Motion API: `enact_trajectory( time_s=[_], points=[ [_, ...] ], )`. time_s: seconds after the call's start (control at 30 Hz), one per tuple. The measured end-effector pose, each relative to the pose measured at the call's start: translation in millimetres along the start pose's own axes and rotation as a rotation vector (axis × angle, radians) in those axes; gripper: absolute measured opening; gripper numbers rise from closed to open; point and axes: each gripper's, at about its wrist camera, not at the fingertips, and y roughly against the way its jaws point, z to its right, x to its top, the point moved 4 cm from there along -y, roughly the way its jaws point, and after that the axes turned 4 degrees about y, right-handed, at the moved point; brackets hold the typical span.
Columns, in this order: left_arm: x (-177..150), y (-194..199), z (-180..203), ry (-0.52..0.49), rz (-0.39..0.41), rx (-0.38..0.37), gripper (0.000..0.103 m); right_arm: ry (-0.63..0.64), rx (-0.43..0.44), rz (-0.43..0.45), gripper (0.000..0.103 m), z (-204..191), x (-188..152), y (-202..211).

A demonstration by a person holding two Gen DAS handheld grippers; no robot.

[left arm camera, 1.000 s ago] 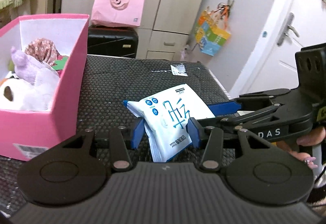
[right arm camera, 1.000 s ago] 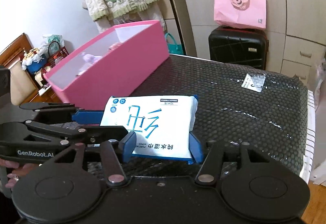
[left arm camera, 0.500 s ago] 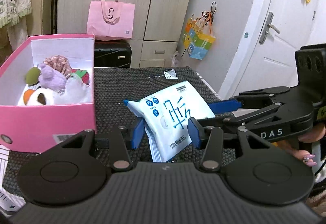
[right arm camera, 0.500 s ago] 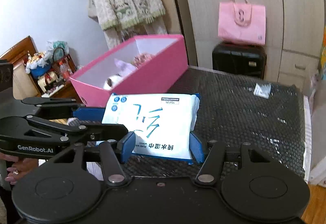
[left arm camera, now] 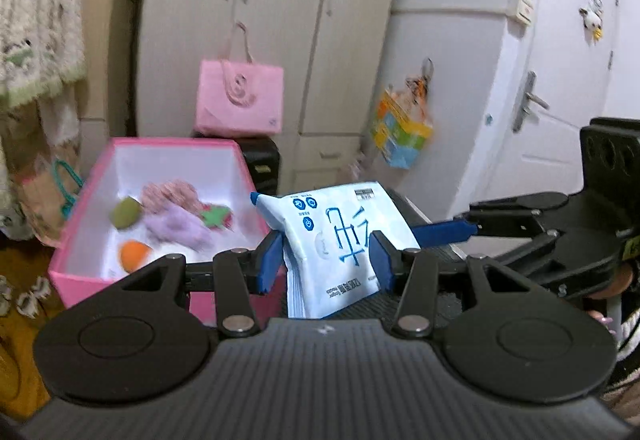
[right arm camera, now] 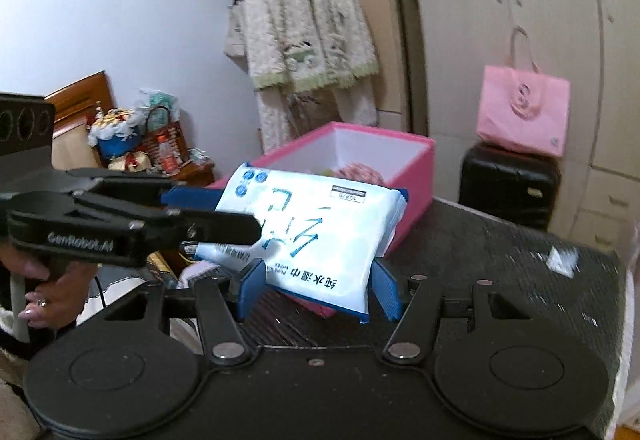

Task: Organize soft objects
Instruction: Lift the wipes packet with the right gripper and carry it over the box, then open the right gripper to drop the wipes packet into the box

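A white and blue pack of wet wipes (left arm camera: 344, 240) (right arm camera: 320, 224) hangs in the air above the table edge, near the pink box (left arm camera: 160, 146) (right arm camera: 420, 144). My left gripper (left arm camera: 326, 260) is shut on one end of the pack, and my right gripper (right arm camera: 319, 288) is shut on the other end. A blue finger (left arm camera: 444, 231) of the right gripper reaches in from the right in the left wrist view. The box lies open, with a purple plush (left arm camera: 176, 228), an orange ball (left arm camera: 134, 254), a green toy (left arm camera: 126, 214) and a pink patterned piece (left arm camera: 168, 192) inside.
A black bubble-textured table (right arm camera: 500, 260) carries the box and a small paper slip (right arm camera: 564, 258). Behind it a pink tote bag (right arm camera: 524, 112) sits on a black suitcase (right arm camera: 508, 184) by wardrobe doors. A knitted cardigan (right arm camera: 304, 28) hangs at the left. A person's hand (right arm camera: 44, 300) holds the left gripper.
Both grippers have risen with the wipes pack held between them and carried it toward the pink box. The box's inside now shows from higher up.
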Motion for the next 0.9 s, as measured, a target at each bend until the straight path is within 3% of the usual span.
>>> enact_trajectory(
  time_s=[0.17, 0.37, 0.53, 0.67, 0.9],
  points=[
    [15.1, 15.3, -26.4, 0.038, 0.072, 0.066, 0.046, 0.019, 0.051, 0.044, 0.057, -15.0, 25.0, -18.6],
    [31.1, 18.8, -71.7, 0.094, 0.1, 0.133, 0.046, 0.023, 0.091, 0.057, 0.034, -24.6, 51.8, -53.8],
    [33.7, -3.3, -108.6, 0.153, 0.038, 0.156, 0.046, -0.004, 0.085, 0.056, 0.032, -27.1, 59.9, -84.9],
    [28.8, -26.1, -127.9, 0.142, -0.013, 0.195, 0.046, -0.039, 0.101, 0.028, 0.032, -25.6, 59.4, -109.3],
    [16.7, -55.1, -148.5, 0.144, -0.115, 0.189, 0.047, -0.12, 0.104, -0.031, 0.032, -11.4, 48.9, -143.0]
  ],
)
